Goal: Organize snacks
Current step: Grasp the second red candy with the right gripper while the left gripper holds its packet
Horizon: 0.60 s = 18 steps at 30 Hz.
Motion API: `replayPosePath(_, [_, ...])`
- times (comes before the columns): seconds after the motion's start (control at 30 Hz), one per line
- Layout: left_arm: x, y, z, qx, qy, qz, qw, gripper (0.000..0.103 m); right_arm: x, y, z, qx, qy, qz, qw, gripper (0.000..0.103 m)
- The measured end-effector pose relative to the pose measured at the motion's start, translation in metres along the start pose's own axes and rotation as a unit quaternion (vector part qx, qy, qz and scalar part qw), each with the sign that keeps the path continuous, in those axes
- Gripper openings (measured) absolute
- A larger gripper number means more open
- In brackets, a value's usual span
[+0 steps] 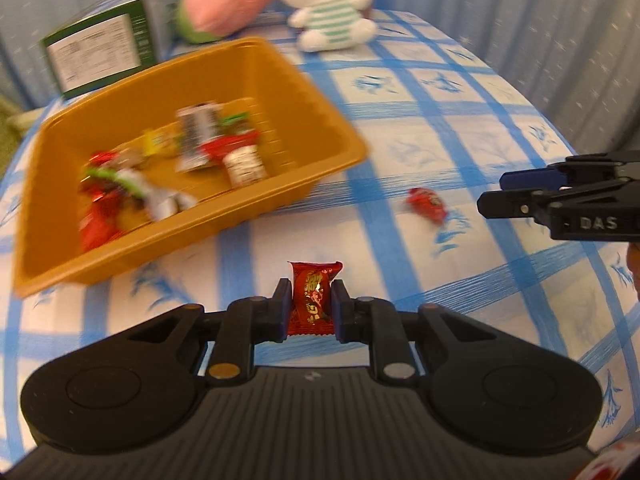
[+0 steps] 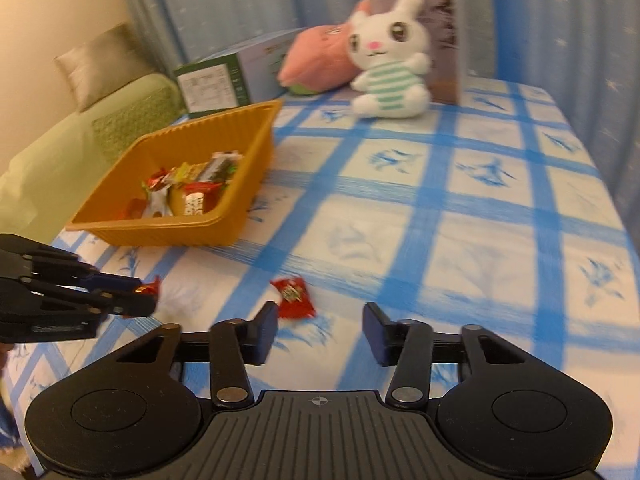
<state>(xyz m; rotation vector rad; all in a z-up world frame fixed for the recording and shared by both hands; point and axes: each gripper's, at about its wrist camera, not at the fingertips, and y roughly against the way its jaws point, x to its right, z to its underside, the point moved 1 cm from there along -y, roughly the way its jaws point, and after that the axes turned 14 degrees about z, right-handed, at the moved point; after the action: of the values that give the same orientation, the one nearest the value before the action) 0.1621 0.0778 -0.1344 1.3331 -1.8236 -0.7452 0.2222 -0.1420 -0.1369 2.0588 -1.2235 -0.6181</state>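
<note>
Snacks mostly lie heaped in the orange tray [image 1: 280,64] on the blue-checked cloth [image 1: 460,128], so the job looks nearly done. The left gripper [image 1: 310,304] is clamped on a red packet [image 1: 312,300]; the right gripper [image 2: 320,334], jaws apart and empty, nears the last loose candy [image 2: 294,298]. Motion blur hides every wrapper's label.

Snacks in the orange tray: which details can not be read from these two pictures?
- Snacks in the orange tray, left wrist view: motion blur, labels unreadable.
- Same tray, right wrist view: near wall hides the lower snacks.
- Red candy in the left claw: its sides are covered by the pads.
- Loose red candy: print blurred, left finger overlaps its edge.
</note>
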Motion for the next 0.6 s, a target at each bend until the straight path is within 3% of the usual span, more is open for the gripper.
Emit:
replayPosePath(0.5, [-0.040,0.053,0.027,0.036,0.075,-0.061,0.9947,0.018,-0.025,-0.054,-0.019,-0.031,0.075,-0.020,0.996,0.031])
replayPosePath(0.6, [-0.043,0.059,0.029,0.040,0.081,-0.067,0.9937,0.018,-0.028,-0.058,-0.017,-0.037,0.078,-0.017,0.996,0.022])
